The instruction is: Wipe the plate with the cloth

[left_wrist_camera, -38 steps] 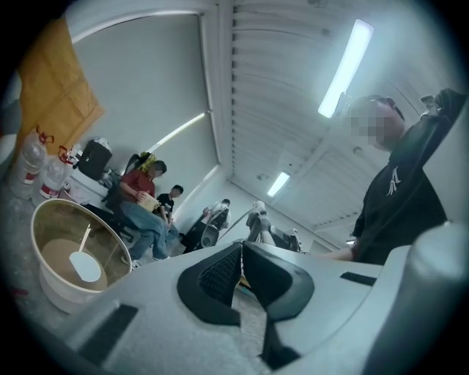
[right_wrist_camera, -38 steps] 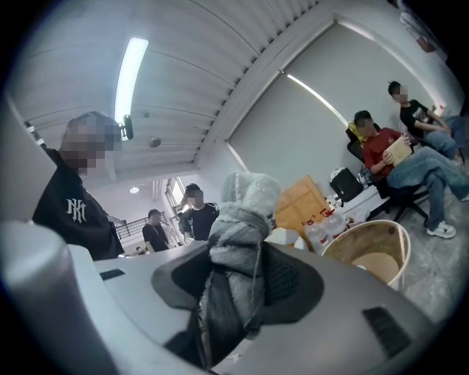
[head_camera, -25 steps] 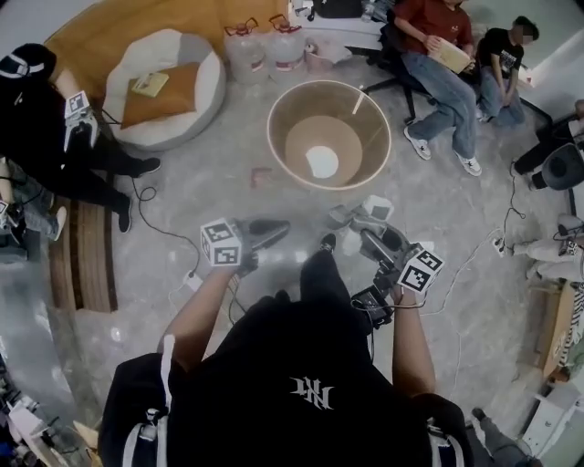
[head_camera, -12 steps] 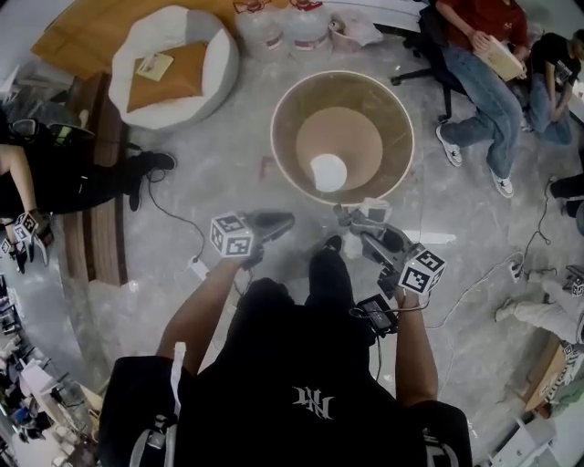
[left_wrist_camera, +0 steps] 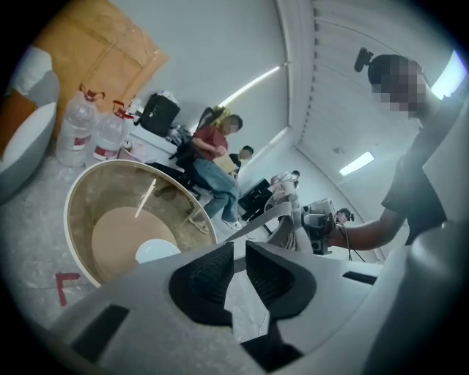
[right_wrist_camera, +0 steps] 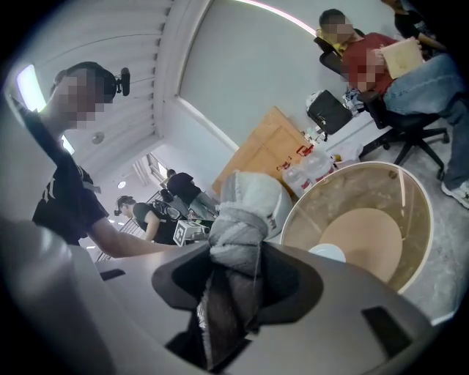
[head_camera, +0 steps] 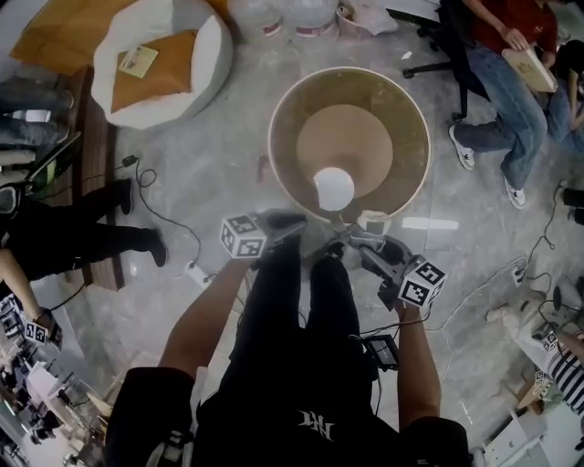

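Head view, looking steeply down on a person standing on a grey marbled floor with a handheld gripper in each hand. Just ahead of them stands a large round tub with a pale rim, what seem to be translucent walls, and a flat tan bottom. A small white plate lies on that tan bottom at its near edge, the side closest to the person.

The left gripper is held just outside the tub's near rim, to the left of the plate. In its own view, its jaws are nearly together with a thin slit between the dark pads and nothing in it. The plate and tub show beyond them.

The right gripper is held just outside the near rim too, to the right of the plate. Its jaws are clamped on a bunched grey cloth, which sticks up past the jaw tips in a thick fold. In the head view the cloth sits right at the rim.

Beyond the tub's far side stand water bottles. People sit on chairs at upper right, and a white floor seat with an orange cushion lies at upper left.
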`<action>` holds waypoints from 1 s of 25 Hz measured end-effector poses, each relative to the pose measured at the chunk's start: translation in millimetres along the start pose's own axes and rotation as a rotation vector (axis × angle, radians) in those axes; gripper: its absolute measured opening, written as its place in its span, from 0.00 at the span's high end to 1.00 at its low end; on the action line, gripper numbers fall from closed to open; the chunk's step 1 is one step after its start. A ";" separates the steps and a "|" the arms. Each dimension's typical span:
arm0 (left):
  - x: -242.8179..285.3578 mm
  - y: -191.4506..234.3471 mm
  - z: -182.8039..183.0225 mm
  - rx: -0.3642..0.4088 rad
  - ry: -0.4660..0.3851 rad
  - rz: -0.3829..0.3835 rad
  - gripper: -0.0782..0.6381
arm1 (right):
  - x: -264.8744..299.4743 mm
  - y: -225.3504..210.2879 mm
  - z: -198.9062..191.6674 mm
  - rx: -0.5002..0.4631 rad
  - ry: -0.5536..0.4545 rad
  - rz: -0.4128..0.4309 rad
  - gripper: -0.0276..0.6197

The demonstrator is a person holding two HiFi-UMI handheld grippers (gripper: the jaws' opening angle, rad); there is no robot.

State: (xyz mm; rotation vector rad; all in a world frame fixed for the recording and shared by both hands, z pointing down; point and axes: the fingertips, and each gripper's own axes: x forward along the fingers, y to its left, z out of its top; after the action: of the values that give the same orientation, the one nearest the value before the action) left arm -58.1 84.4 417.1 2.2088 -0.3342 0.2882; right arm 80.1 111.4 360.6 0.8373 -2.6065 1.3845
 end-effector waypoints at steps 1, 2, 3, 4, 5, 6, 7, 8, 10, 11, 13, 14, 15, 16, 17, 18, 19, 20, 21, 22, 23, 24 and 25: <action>-0.2 14.1 2.9 -0.003 0.003 -0.004 0.86 | 8.1 -5.1 1.9 0.006 -0.001 -0.011 0.71; 0.2 28.1 5.7 -0.003 0.007 -0.008 0.85 | 16.4 -11.0 3.3 0.011 -0.003 -0.021 0.71; 1.3 41.6 8.2 -0.001 0.013 -0.013 0.84 | 24.5 -17.7 4.0 0.016 -0.003 -0.033 0.71; 2.6 54.1 10.0 0.004 0.019 -0.018 0.83 | 31.8 -25.0 3.4 0.019 0.000 -0.046 0.71; 4.0 65.5 11.3 0.011 0.028 -0.021 0.82 | 38.0 -32.1 1.8 0.019 0.006 -0.059 0.71; 5.7 76.1 11.9 0.022 0.040 -0.023 0.81 | 43.2 -38.9 -0.3 0.017 0.014 -0.072 0.71; 8.1 86.6 11.9 0.035 0.056 -0.022 0.81 | 47.7 -45.4 -2.1 0.014 0.021 -0.082 0.71; 11.4 97.8 11.1 0.045 0.075 -0.021 0.80 | 51.7 -52.3 -3.7 0.013 0.024 -0.089 0.71; 19.7 122.8 7.4 0.052 0.111 -0.014 0.77 | 60.4 -68.9 -7.3 0.023 0.021 -0.093 0.71; 24.3 136.3 4.6 0.048 0.127 -0.007 0.76 | 65.4 -78.7 -9.9 0.031 0.022 -0.088 0.71; 35.5 164.5 -1.3 0.036 0.154 0.011 0.76 | 76.1 -100.9 -15.0 0.043 0.033 -0.069 0.71; 42.7 177.5 -4.1 0.031 0.168 0.022 0.76 | 80.5 -112.2 -17.7 0.043 0.045 -0.060 0.71; 50.7 188.3 -7.5 0.026 0.181 0.030 0.76 | 83.3 -122.0 -21.0 0.039 0.060 -0.051 0.71; 59.2 196.3 -11.2 0.020 0.194 0.036 0.76 | 84.3 -129.7 -24.3 0.033 0.075 -0.041 0.71; 67.5 202.5 -15.0 0.017 0.206 0.042 0.76 | 84.2 -135.3 -26.9 0.028 0.089 -0.028 0.71; 75.1 207.9 -19.3 0.018 0.220 0.049 0.76 | 83.6 -139.5 -28.7 0.027 0.100 -0.010 0.71; 82.0 213.7 -24.4 0.020 0.234 0.056 0.76 | 82.7 -142.9 -30.3 0.030 0.106 0.006 0.71; 88.1 220.4 -30.2 0.023 0.249 0.062 0.76 | 81.8 -146.4 -32.2 0.034 0.109 0.017 0.71; 93.3 227.9 -36.3 0.025 0.264 0.066 0.76 | 80.8 -150.6 -34.9 0.034 0.110 0.018 0.71; 97.9 235.6 -41.6 0.022 0.275 0.067 0.76 | 79.6 -155.7 -38.2 0.029 0.113 0.011 0.71; 101.9 242.4 -45.3 0.008 0.278 0.063 0.76 | 78.3 -160.9 -41.5 0.020 0.118 -0.001 0.71; 104.9 248.0 -47.2 -0.017 0.272 0.057 0.76 | 76.9 -165.5 -44.1 0.009 0.123 -0.013 0.71; 106.4 252.9 -48.0 -0.044 0.264 0.053 0.76 | 75.9 -168.6 -45.3 0.001 0.125 -0.022 0.71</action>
State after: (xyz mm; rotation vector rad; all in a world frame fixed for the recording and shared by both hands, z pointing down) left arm -47.8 -42.5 664.9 2.0894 -0.2518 0.5891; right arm 91.1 39.5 536.5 0.7509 -2.4961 1.3851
